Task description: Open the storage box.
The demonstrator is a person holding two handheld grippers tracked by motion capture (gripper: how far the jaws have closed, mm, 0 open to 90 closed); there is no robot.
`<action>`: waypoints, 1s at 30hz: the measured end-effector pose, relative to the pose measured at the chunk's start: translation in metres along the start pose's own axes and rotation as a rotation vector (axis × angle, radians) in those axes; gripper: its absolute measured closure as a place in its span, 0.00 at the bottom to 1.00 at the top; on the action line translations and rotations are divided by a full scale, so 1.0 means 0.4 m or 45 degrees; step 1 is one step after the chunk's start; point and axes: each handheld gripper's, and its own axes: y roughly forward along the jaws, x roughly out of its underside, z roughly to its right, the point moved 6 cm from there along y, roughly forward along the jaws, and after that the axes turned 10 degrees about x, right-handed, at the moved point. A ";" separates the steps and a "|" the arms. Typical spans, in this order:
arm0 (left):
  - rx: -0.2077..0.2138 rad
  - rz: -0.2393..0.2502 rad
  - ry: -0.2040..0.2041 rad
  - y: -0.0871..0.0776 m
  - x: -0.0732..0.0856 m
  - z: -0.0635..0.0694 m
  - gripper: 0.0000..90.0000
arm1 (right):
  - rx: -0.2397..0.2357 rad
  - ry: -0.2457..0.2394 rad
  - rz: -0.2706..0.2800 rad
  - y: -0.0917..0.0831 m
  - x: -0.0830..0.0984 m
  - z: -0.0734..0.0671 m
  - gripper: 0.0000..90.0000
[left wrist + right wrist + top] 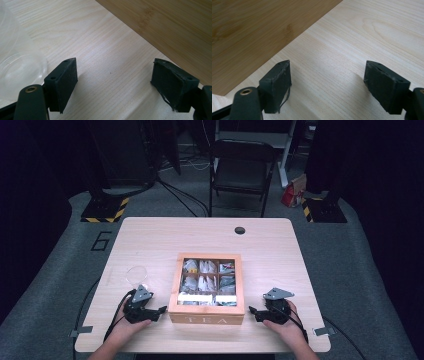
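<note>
Fingers wide apart on both sides, nothing between them: the left gripper [161, 310] and the right gripper [251, 310] rested on the bench [150, 235], flanking the wooden tea box [206, 319], probably staged for a reach into it. The box sat centred between the two, lid off, its six compartments stocked with tea bags [207, 281]. Just beyond the left gripper stood one clear plastic cup [136, 275], likely the destination. Further back, one folding chair [242, 170].
</note>
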 end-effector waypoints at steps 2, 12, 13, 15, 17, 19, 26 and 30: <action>0.005 -0.002 -0.005 -0.001 0.000 0.000 0.23 | -0.002 0.004 0.010 -0.001 -0.001 0.000 0.29; 0.039 0.032 -0.052 -0.026 -0.021 0.012 0.33 | -0.027 -0.006 0.003 -0.027 -0.010 0.002 0.40; 0.039 0.032 -0.052 -0.026 -0.021 0.012 0.35 | -0.027 -0.006 0.003 -0.027 -0.010 0.002 0.40; 0.064 0.027 -0.051 -0.036 -0.027 0.021 0.37 | -0.036 0.006 0.010 -0.038 -0.015 0.001 0.43; 0.056 0.041 -0.040 -0.047 -0.035 0.031 0.39 | -0.046 0.014 0.007 -0.049 -0.019 -0.002 0.46; 0.066 0.037 -0.037 -0.056 -0.037 0.036 0.39 | -0.057 0.014 0.014 -0.056 -0.022 -0.006 0.47; 0.066 0.058 -0.047 -0.078 -0.046 0.050 0.42 | -0.081 -0.018 0.029 -0.083 -0.033 -0.026 0.51; 0.072 0.064 -0.055 -0.090 -0.049 0.055 0.42 | -0.095 -0.023 0.045 -0.094 -0.040 -0.034 0.52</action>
